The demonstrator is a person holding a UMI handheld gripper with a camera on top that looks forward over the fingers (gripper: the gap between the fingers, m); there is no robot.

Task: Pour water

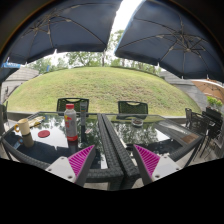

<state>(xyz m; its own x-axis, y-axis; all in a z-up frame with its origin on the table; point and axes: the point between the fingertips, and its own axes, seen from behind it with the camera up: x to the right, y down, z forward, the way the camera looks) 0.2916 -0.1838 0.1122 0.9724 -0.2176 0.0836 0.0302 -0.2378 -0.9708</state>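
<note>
A clear bottle (70, 123) with a red label and a light cap stands upright on the glass table (160, 133), ahead and to the left of my fingers. A tan cup (25, 131) stands further left, with a small red round thing (43, 133) lying between it and the bottle. My gripper (106, 122) is above the table's near edge. Its two black fingers lie pressed together with nothing between them. It touches neither the bottle nor the cup.
A dark bowl (137, 121) sits on the table beyond the fingers to the right. Two chairs (72, 104) (132, 107) stand at the far side, more chairs (205, 122) at the right. Two umbrellas (70, 25) hang overhead. A grassy mound (100, 85) rises behind.
</note>
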